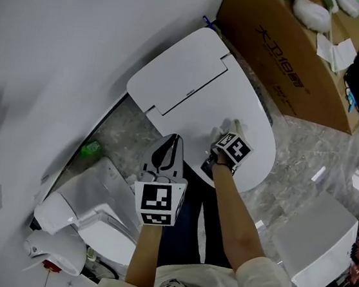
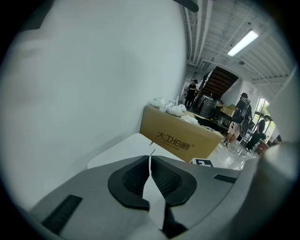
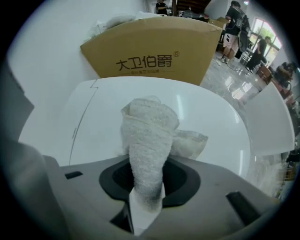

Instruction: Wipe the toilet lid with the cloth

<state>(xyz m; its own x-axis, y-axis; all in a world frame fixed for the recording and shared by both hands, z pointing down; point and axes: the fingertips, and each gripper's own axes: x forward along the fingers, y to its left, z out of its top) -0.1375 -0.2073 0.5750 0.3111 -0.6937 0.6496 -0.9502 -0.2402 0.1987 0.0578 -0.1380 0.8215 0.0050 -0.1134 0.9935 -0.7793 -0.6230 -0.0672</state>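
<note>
R gripper (image 3: 146, 185), jaws pinching the white terry cloth (image 3: 150, 136), holds its bunched end on the glossy white closed toilet lid (image 1: 193, 86), prob. to rub w/ pressure, while L gripper (image 2: 151, 178), jaws pressed together & empty, hangs just beside the lid's near edge, out of the way.

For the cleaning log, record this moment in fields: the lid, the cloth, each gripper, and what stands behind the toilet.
toilet lid: white, closed
cloth: white, bunched; its free end seems to rest on the toilet lid
right gripper: shut on the cloth, over the toilet lid's front part
left gripper: jaws together, nothing between them, held beside the toilet lid's near edge
behind the toilet: brown cardboard box with printed characters
</note>
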